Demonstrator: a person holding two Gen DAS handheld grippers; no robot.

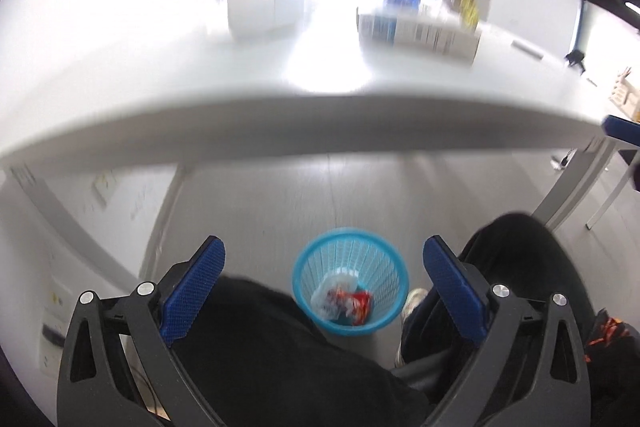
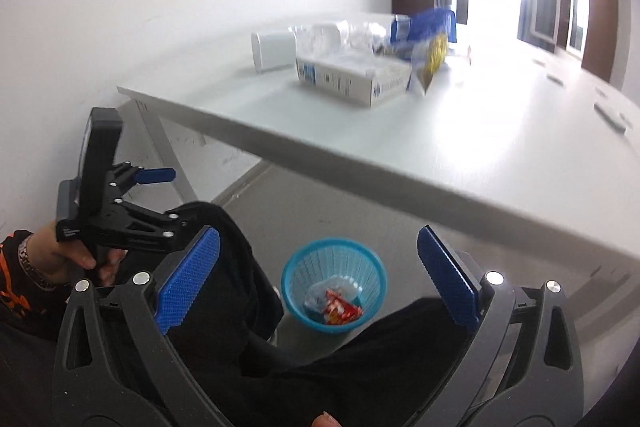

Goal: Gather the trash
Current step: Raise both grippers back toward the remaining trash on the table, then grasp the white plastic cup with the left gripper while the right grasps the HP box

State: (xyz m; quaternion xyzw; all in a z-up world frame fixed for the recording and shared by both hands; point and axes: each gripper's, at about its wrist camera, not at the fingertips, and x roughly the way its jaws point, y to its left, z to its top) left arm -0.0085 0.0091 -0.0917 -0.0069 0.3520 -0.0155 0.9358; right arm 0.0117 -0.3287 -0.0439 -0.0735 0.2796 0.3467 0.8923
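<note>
Both the left gripper and right gripper hang wide and empty over the blue bin on the floor between the knees, wrappers already inside. Remaining trash sits far across the table, so a hurried reach could knock the white box.

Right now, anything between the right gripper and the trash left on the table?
Nothing visible blocks it. The right gripper is open and empty, below the table edge, over the blue bin. The white box and yellow-blue packet sit back from the near edge, beyond bare tabletop.
</note>
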